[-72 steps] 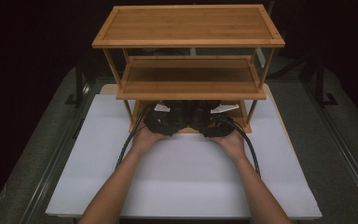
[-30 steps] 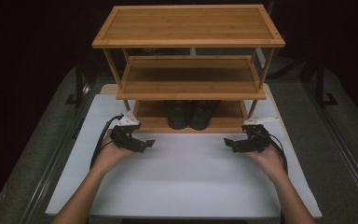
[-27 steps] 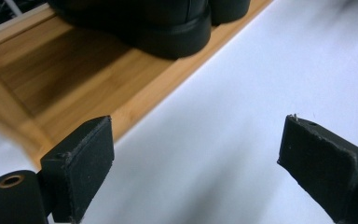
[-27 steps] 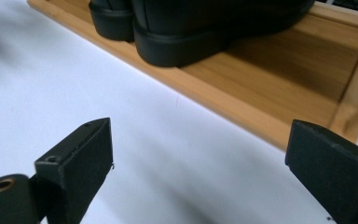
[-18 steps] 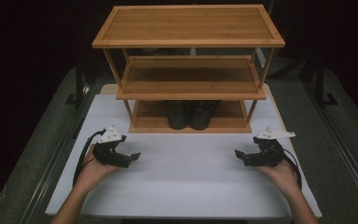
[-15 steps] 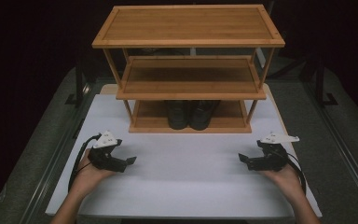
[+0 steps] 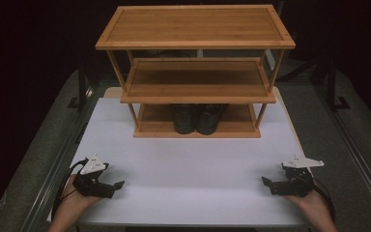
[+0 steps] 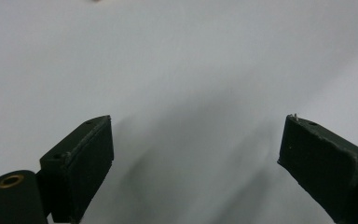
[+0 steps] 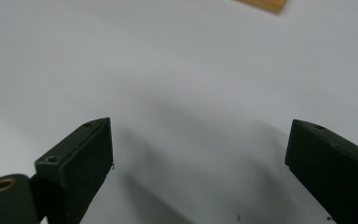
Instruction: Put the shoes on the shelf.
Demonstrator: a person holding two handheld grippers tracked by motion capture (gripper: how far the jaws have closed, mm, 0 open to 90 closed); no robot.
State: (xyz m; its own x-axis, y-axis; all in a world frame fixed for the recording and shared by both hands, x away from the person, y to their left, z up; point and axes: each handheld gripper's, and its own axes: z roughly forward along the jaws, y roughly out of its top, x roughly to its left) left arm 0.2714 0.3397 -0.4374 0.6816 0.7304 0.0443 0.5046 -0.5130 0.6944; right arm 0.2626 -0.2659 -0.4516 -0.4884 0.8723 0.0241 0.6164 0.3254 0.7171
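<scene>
The counter [image 7: 188, 174] is a smooth, matte white board carrying a three-tier slatted bamboo rack [image 7: 195, 72], and on the rack's lowest shelf, at its middle, stands a pair of dark, rounded shoes [image 7: 199, 118] side by side with toes toward the person. With the shoes seated squarely, the step in hand looks like resting the tools, best done by keeping both low at the near corners, well apart from the rack. The left gripper [image 7: 118, 184] and right gripper [image 7: 265, 182] each hold nothing, jaws spread wide above bare white surface, their black blocky pads [image 8: 86, 161] looking slightly rough-edged.
</scene>
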